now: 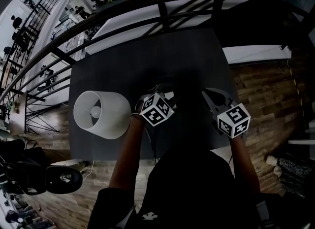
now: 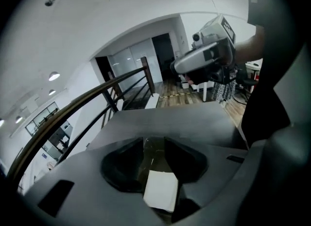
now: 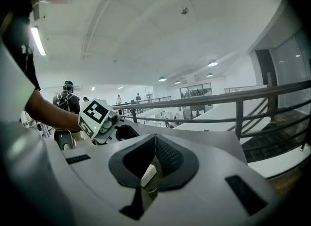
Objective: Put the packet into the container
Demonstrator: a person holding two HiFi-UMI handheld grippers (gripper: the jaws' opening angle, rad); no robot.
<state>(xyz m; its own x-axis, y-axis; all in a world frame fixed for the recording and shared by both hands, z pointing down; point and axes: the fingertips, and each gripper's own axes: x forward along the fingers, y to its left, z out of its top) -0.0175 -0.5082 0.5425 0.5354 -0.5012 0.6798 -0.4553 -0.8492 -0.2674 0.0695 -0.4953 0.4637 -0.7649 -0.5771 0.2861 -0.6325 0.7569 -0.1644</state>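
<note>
Above the dark grey table (image 1: 147,55), left gripper (image 2: 154,146) jaws clamp a thin translucent plastic packet (image 2: 153,164); right gripper (image 3: 155,145) jaws sit together.

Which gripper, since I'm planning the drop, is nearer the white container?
Left. The left gripper is just beside the white container; the right gripper is farther off, beyond the left one.

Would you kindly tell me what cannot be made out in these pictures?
Packet: the left gripper view shows only a clear strip and white patch in the left gripper's grip; in the head view its marker cube covers it.
Pale piece behind the right gripper's closed jaws: too little shows to name.
Container: outside both gripper views.
</note>
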